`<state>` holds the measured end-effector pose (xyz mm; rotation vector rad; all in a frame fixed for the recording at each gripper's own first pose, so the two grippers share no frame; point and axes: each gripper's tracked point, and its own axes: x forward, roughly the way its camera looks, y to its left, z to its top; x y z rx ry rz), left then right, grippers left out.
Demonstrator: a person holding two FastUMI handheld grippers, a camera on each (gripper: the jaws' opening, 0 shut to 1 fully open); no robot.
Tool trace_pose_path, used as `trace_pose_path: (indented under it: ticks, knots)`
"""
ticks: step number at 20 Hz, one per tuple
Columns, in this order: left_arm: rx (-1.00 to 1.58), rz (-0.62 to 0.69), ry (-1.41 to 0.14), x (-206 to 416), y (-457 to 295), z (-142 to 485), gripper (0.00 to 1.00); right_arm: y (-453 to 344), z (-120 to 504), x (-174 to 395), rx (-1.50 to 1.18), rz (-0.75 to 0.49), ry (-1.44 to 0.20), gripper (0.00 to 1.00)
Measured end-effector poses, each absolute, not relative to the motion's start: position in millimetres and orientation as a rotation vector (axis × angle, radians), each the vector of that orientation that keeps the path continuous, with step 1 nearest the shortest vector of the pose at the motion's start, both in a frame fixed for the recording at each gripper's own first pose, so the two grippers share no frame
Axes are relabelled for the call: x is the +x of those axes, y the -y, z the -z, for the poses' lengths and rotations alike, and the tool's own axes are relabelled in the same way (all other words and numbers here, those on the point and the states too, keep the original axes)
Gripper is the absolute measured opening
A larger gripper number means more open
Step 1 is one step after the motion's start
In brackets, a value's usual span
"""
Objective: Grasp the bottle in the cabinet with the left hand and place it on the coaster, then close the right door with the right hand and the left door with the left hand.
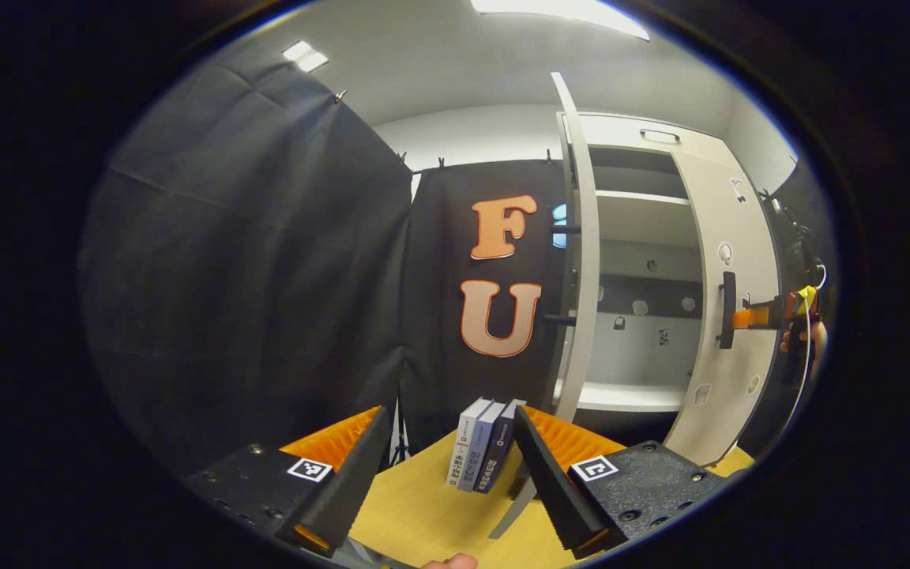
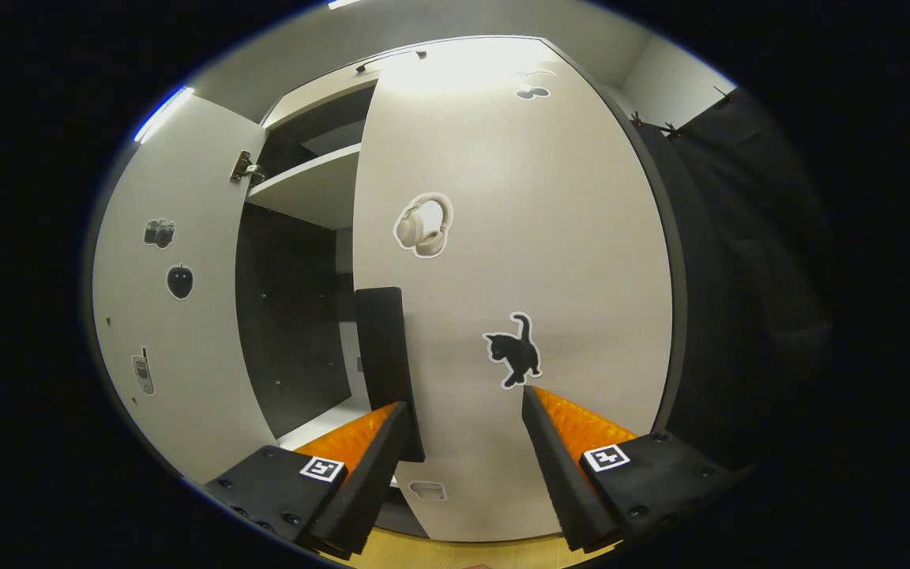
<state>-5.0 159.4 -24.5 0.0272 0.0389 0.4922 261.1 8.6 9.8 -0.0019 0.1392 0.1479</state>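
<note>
Both grippers, left (image 1: 449, 474) and right (image 2: 467, 466), gape empty; books (image 1: 483, 454) stand on the wooden table (image 1: 423, 514) before the open cabinet (image 1: 644, 332).

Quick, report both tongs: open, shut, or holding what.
Left tongs: open, holding nothing, over the table.
Right tongs: open, holding nothing, up against the right door beside its handle.
</note>
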Motion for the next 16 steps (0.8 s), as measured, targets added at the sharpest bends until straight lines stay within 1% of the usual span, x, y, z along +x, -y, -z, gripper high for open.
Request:
trace_pose_path:
  ticks: [4,5,7,10,12,13,14,15,16]
  knots:
    - [0.031,-0.505,-0.017,17.0,-185.6,2.5,0.95,0.4,-22.1,243.0,0.003,-0.14,-0.103,0.95]
    - [0.054,-0.514,-0.008,24.0,-193.8,-1.6,0.98,4.9,-25.0,232.5,-0.006,-0.138,-0.1,0.95]
    - [0.075,-0.525,-0.011,40.2,-205.4,-5.4,0.91,14.0,-29.6,212.8,-0.033,-0.133,-0.097,0.95]
    - [0.038,-0.477,0.0,69.8,-206.4,-14.5,0.95,29.2,-29.7,181.0,-0.094,-0.118,-0.09,0.95]
    - [0.018,-0.448,0.009,85.8,-206.0,-22.2,0.95,37.2,-26.8,163.3,-0.117,-0.101,-0.085,0.95]
    - [0.02,-0.439,0.024,92.3,-206.8,-29.1,0.92,39.7,-22.6,153.4,-0.125,-0.098,-0.093,0.95]
    - [0.03,-0.431,0.042,98.4,-205.4,-36.4,0.95,41.8,-17.8,143.7,-0.126,-0.096,-0.105,0.95]
    - [0.049,-0.426,0.058,102.9,-203.1,-44.5,0.95,43.8,-13.8,135.2,-0.121,-0.095,-0.115,0.95]
    - [0.073,-0.422,0.072,107.1,-201.5,-51.8,0.92,46.4,-9.6,129.2,-0.113,-0.091,-0.123,0.95]
